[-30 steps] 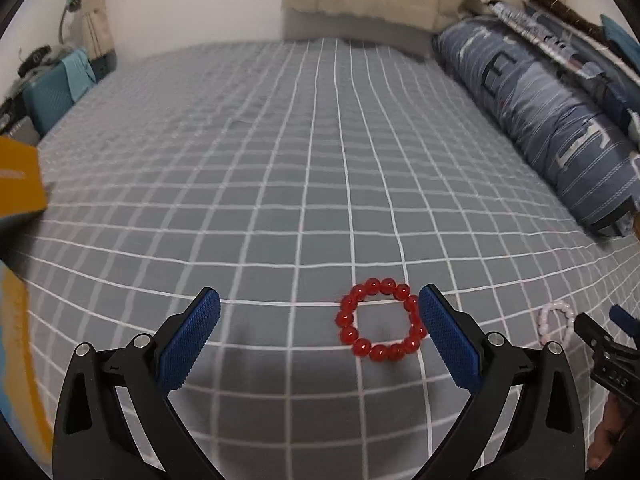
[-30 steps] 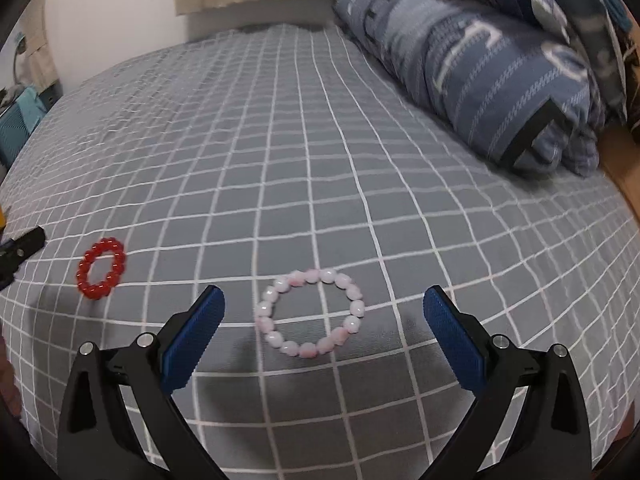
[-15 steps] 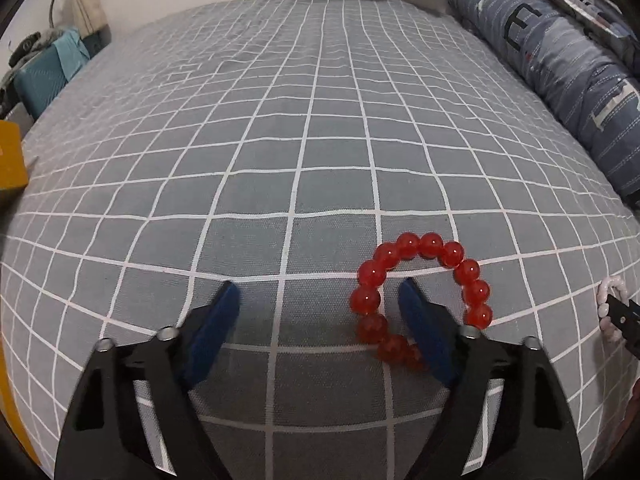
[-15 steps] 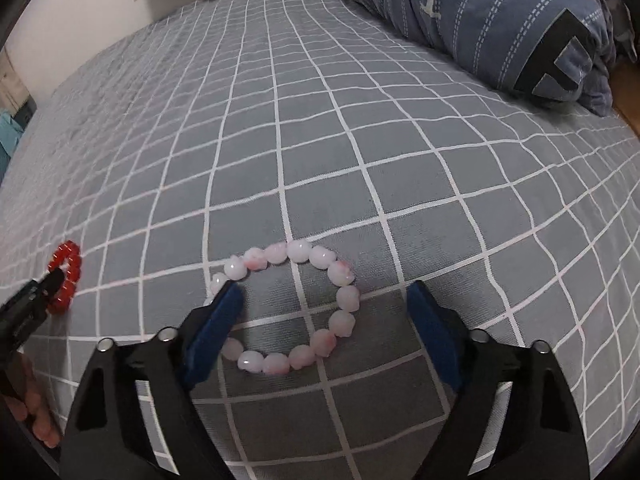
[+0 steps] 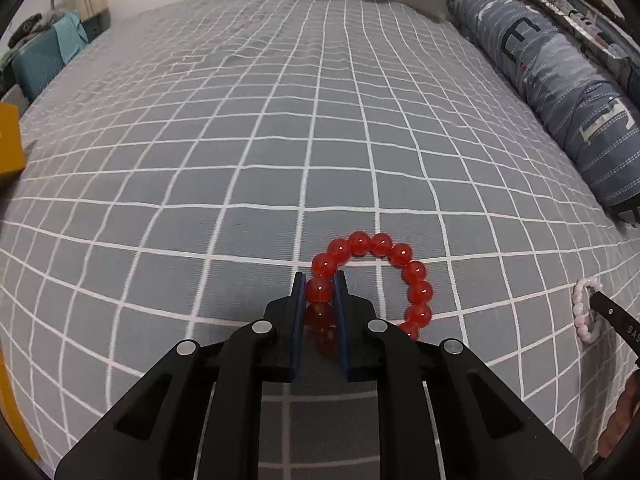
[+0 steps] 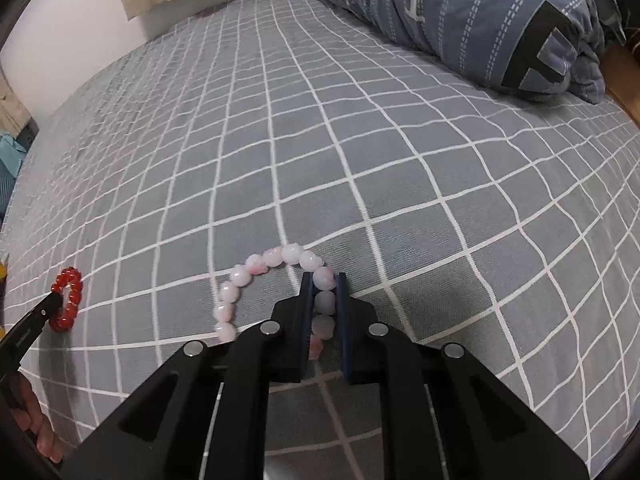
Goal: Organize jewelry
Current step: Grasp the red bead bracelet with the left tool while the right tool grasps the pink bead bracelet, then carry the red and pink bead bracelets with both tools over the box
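A red bead bracelet [image 5: 400, 258] lies on the grey checked bedspread [image 5: 280, 140]. My left gripper [image 5: 320, 292] is shut on the bracelet's left side, beads pinched between the blue pads. A pale pink bead bracelet [image 6: 256, 266] lies further right on the bed. My right gripper [image 6: 323, 290] is shut on its right side. The pink bracelet also shows in the left wrist view [image 5: 582, 314] with the right gripper's tip on it. The red bracelet shows in the right wrist view [image 6: 69, 298] with the left gripper's tip on it.
A rolled blue striped duvet [image 5: 560, 80] lies along the bed's right side, also in the right wrist view [image 6: 480, 12]. An orange box [image 5: 8, 140] sits at the left edge. A teal bag [image 5: 40, 60] stands beyond the bed's far left corner.
Both grippers came down onto the bed and closed, the left on the red bracelet, the right on the pink bracelet. Both were wide open one second ago.
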A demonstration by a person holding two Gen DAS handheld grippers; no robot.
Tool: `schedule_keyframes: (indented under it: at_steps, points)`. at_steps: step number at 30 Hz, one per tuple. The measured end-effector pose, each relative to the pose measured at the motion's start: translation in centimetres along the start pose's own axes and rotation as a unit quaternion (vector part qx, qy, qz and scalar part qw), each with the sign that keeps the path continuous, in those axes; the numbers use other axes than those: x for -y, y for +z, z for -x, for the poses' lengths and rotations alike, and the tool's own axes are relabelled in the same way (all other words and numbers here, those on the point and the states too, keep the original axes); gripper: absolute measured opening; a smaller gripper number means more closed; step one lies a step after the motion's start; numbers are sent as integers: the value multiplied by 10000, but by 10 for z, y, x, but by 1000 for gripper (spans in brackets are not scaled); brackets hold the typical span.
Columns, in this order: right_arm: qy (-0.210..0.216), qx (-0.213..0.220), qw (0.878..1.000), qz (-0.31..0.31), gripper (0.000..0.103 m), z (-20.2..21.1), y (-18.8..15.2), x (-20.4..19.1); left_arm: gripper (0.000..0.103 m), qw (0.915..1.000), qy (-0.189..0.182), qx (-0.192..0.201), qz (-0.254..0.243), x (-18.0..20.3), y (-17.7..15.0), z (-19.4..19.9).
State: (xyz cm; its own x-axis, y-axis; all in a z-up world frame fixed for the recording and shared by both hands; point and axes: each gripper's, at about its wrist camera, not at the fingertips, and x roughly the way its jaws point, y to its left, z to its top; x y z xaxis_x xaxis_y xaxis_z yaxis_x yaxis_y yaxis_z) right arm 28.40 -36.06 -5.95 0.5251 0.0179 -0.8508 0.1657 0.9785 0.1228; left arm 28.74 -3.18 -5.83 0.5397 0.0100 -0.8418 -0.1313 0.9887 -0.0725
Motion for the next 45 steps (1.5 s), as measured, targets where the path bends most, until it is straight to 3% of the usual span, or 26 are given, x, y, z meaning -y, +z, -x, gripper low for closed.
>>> schedule_keyframes:
  at_steps: [18,25,45]
  points:
    - [411,471,9980,93,10,53,1,-20,13,9987,-249,393,-192,-2,6,56]
    - [460,726,9957,334,10,74,-2,-42,13,9985,-176,473,-214,-13,4,72]
    - [527,773,9923,810,10,92,-19,-101,13,9981,-51,598,-106,-60,-5,108]
